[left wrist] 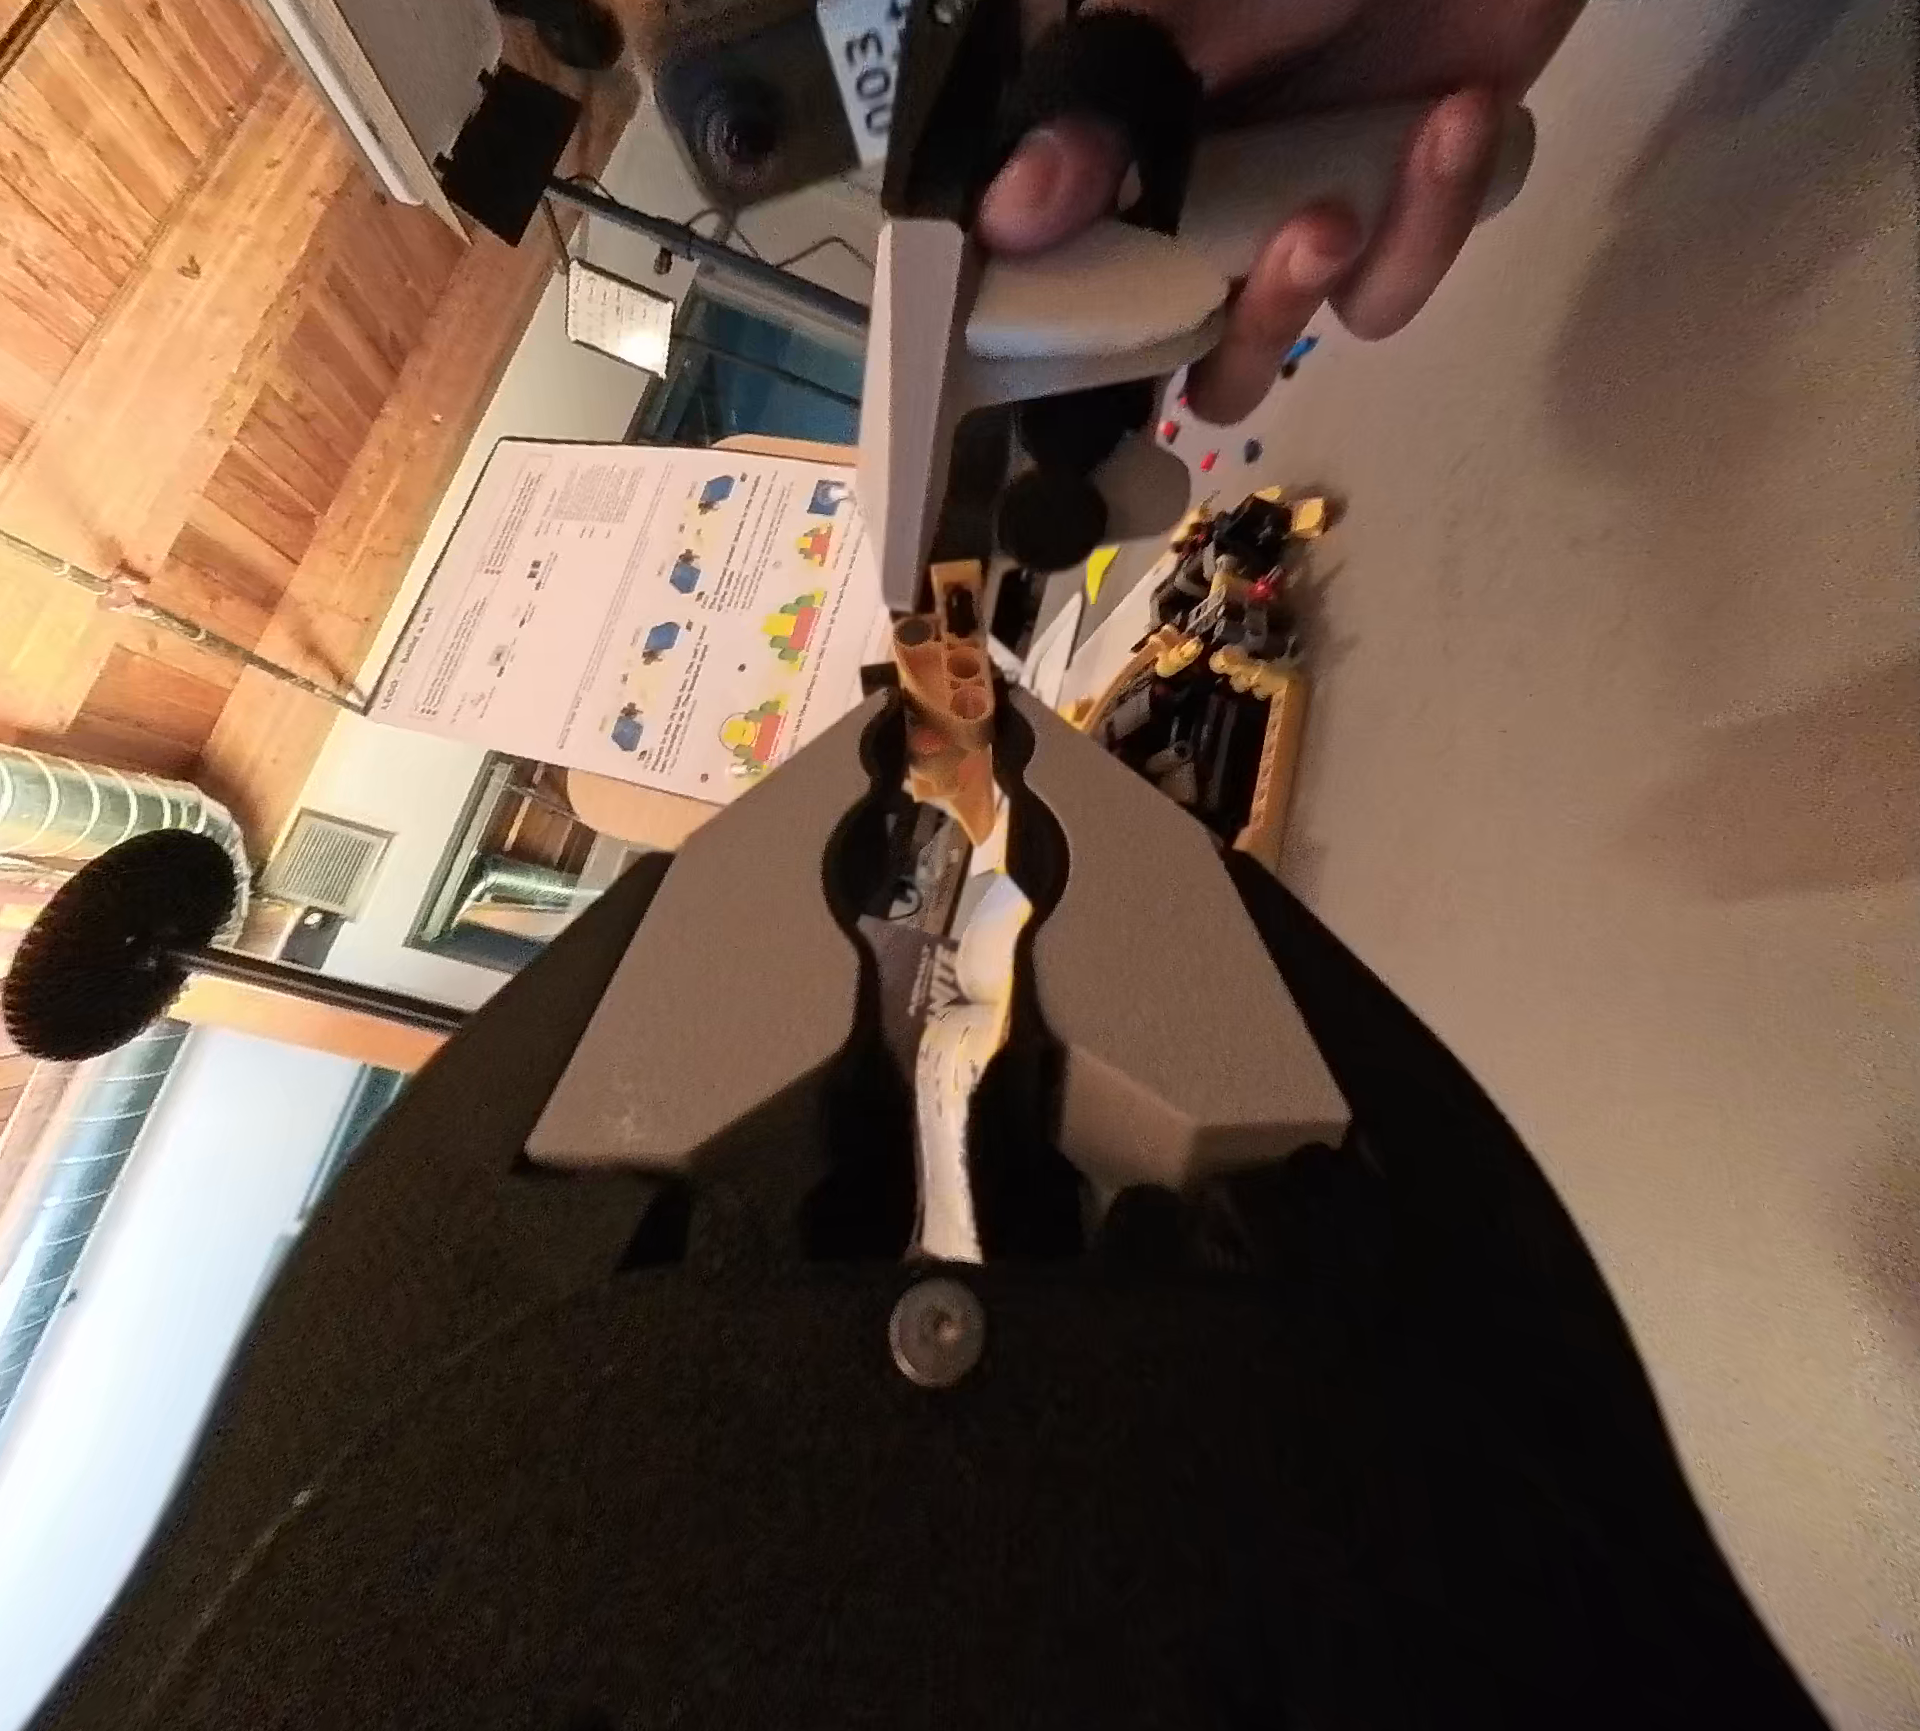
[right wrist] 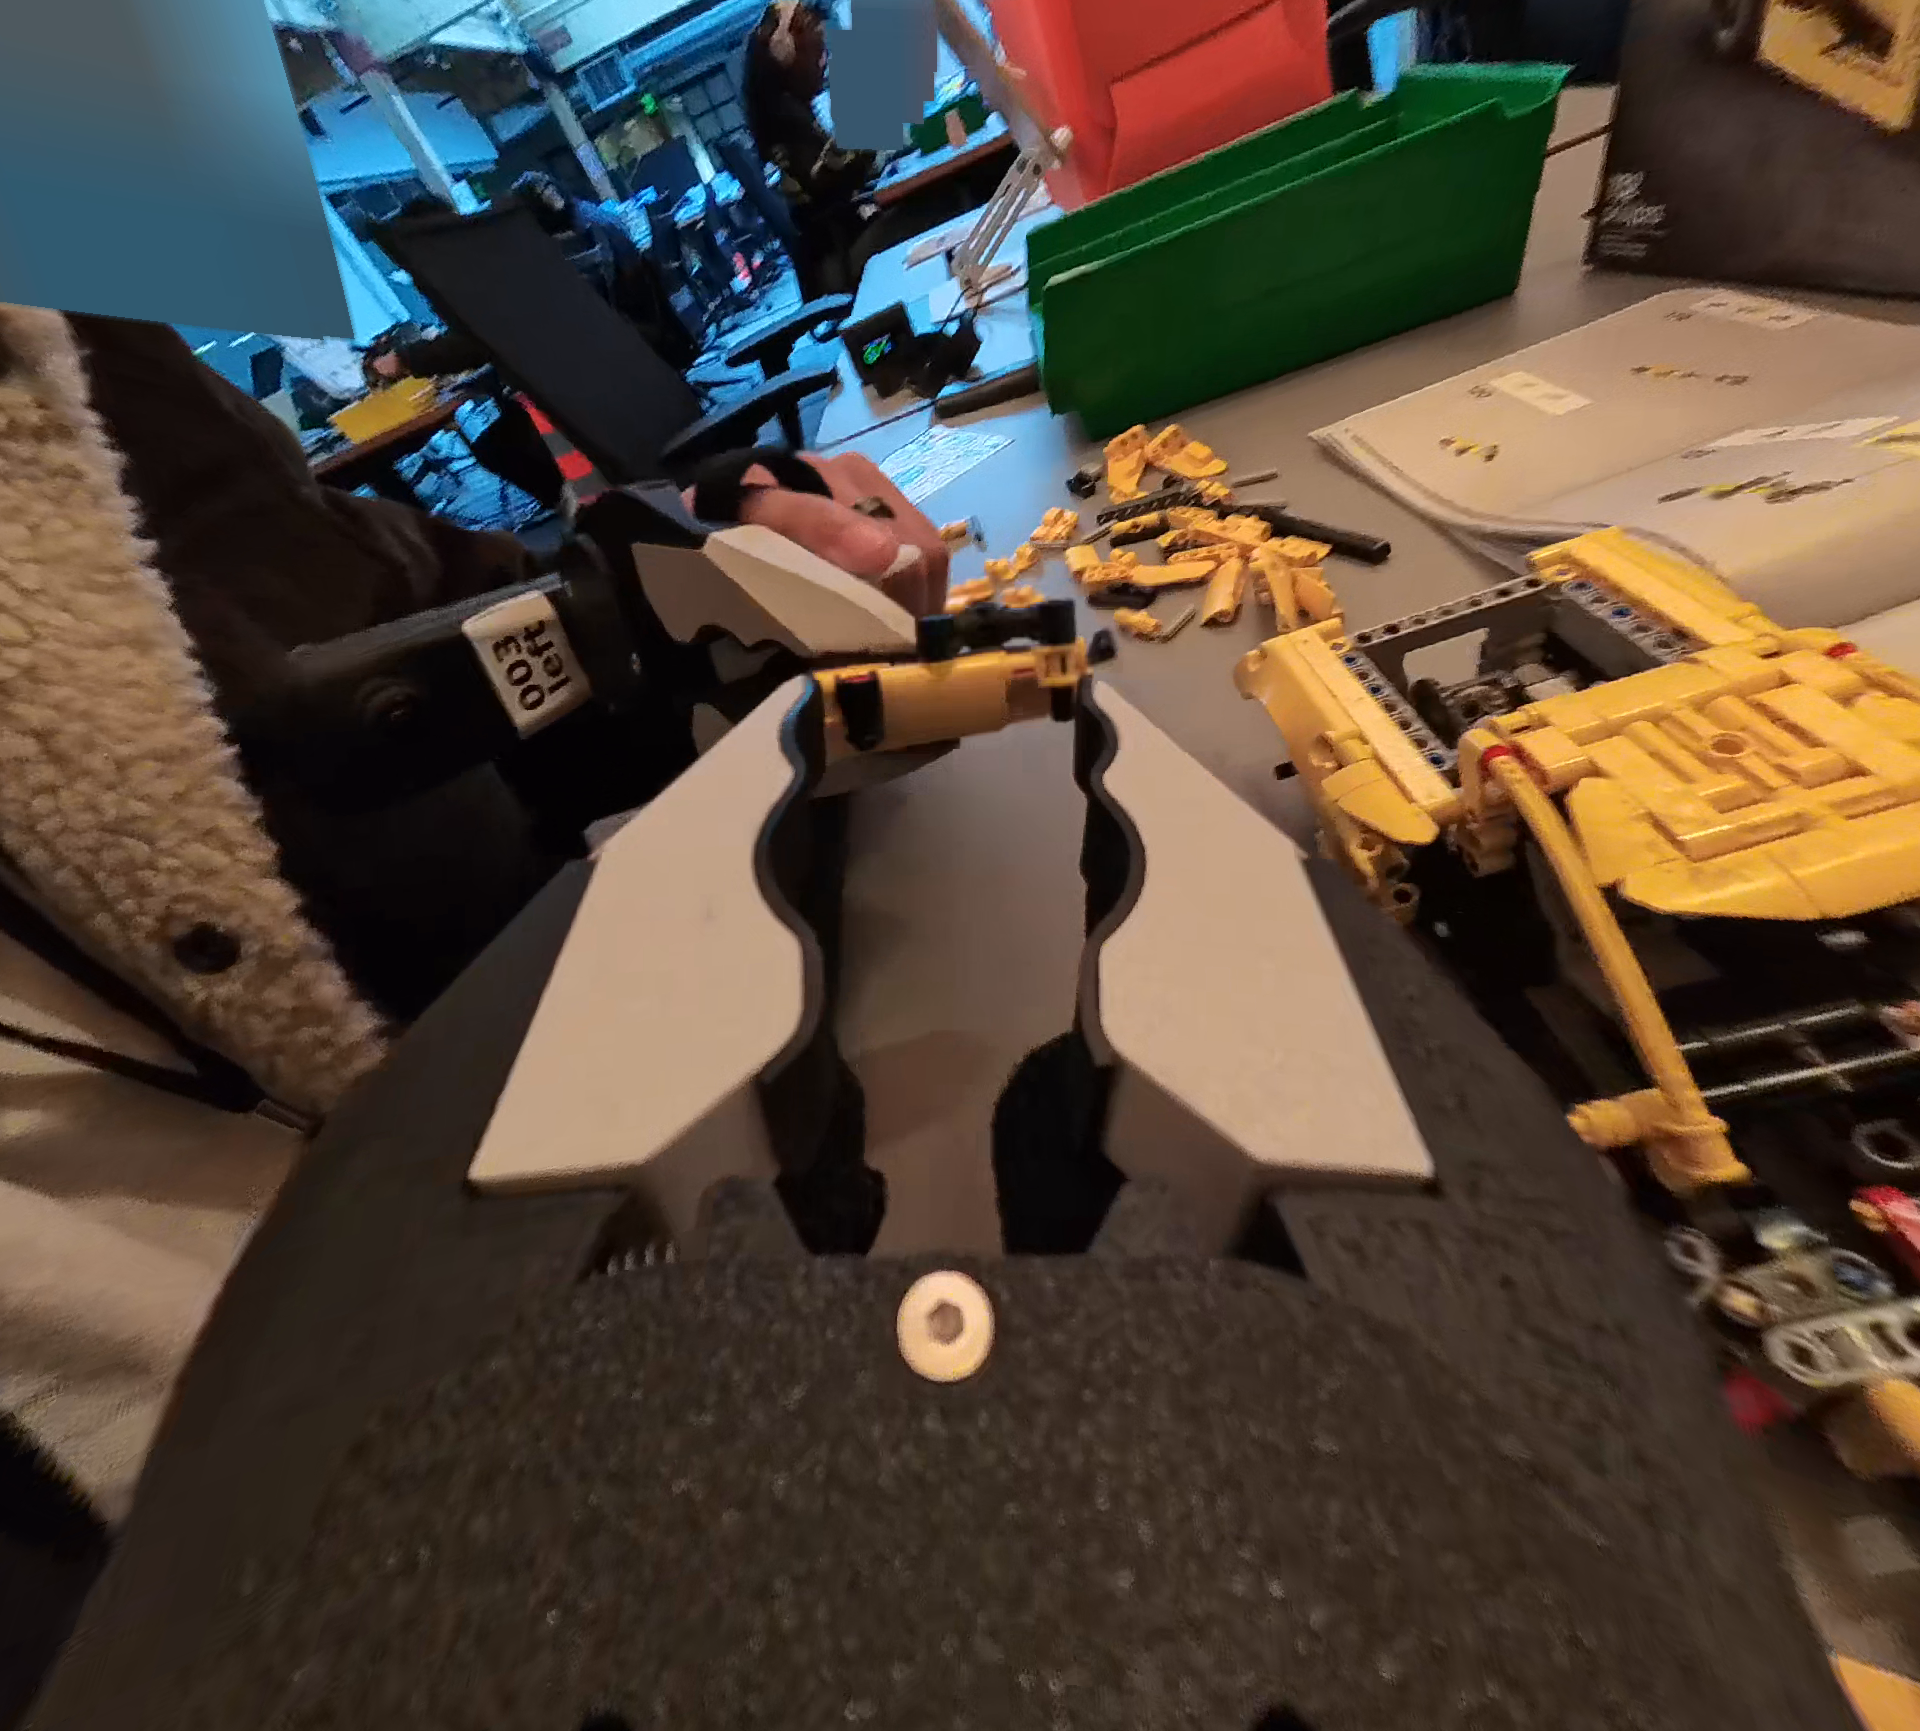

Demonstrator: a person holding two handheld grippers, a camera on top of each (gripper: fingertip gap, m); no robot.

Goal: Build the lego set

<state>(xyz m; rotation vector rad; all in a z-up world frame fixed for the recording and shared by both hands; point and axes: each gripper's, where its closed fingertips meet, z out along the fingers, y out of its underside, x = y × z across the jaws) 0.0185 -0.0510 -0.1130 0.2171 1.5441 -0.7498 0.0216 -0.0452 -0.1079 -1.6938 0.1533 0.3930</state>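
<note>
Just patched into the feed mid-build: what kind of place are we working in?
Probably a shared open-plan workshop or lab. Rows of desks with office chairs stretch behind, another person sits at a far table, and parts bins stand on our grey table by loose yellow pieces.

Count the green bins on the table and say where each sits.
2 green bins, nested together: outer bin behind the loose yellow pieces, inner bin inside it, beside the red bag. More may be hidden inside.
</note>
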